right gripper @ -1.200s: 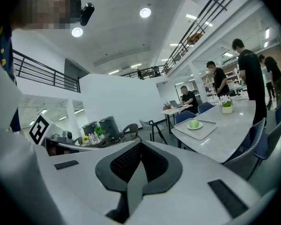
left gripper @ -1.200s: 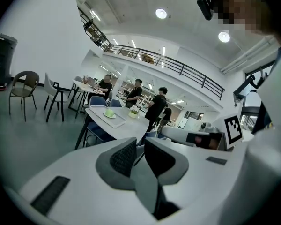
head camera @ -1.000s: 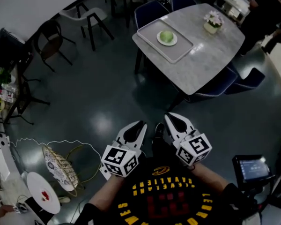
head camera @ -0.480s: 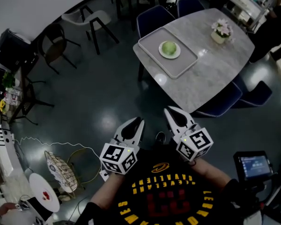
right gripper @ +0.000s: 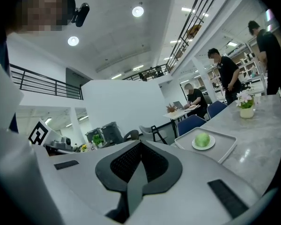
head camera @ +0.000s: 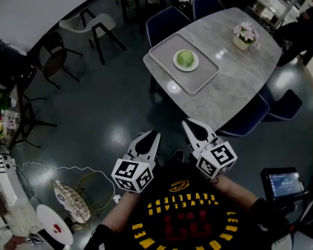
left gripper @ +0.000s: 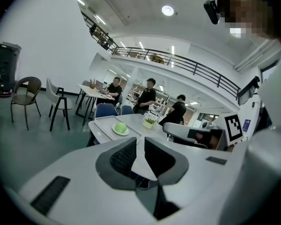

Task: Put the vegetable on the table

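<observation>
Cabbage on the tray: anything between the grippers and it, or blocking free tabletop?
Nothing visible. Bare floor lies between the left gripper, right gripper and the table. The cabbage sits alone on its plate in the tray. Tabletop beside the tray is bare; the flower pot stands at the far edge.

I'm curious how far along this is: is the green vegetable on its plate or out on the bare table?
On its plate: the vegetable sits on the white plate inside the tray on the table.
</observation>
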Available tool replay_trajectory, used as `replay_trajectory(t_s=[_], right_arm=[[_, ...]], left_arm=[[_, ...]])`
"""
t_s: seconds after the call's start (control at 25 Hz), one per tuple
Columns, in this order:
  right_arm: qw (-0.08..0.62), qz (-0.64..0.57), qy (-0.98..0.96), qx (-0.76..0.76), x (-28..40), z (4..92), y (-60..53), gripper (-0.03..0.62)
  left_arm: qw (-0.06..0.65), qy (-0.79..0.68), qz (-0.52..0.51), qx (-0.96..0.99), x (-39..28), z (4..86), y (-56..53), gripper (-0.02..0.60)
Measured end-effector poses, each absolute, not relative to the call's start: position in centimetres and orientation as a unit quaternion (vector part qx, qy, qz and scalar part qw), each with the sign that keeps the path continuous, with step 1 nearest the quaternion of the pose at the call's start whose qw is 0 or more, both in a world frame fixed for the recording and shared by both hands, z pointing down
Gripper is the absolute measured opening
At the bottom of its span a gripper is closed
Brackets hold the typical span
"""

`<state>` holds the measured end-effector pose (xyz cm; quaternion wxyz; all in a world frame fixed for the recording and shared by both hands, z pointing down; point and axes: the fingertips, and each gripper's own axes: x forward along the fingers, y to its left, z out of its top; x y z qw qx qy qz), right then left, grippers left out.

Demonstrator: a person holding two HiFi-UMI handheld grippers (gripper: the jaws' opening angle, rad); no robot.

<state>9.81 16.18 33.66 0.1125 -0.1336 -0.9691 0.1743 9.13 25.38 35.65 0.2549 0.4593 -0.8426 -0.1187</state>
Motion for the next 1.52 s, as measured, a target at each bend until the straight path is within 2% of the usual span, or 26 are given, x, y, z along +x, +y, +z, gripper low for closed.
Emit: replay_trajectory(t_s=[0.72,0.92,1.24,1.32,1.52], right_arm=[[0.120,0.187,-0.975,-0.017,-8.6,34.1,19.3,0.005],[0.128,0.193,-0.972,0.031,-10.5,34.9,18.0,0.005],[0.123,0.220,-0.964,0.087,-12.4,35.9,14.0,0.005],[0.116,0.235,-0.960,0.097,-13.2,36.4,12.3,0.005],[0.093,0.259,-0.955,0.109,-15.9,36.5,7.3,0.005]], left_arm=[[0.270,-0.755,-0.105,0.588,-11.0,35.2,25.7,0.055],[0.269,-0.728,-0.123,0.618,-14.6,35.5,24.5,0.055],[0.229,-0.707,-0.178,0.645,-18.6,32.6,21.4,0.055],[0.231,-0.708,-0.165,0.646,-19.9,32.9,20.3,0.002],[0.244,-0.689,-0.140,0.668,-21.7,33.1,16.0,0.000]])
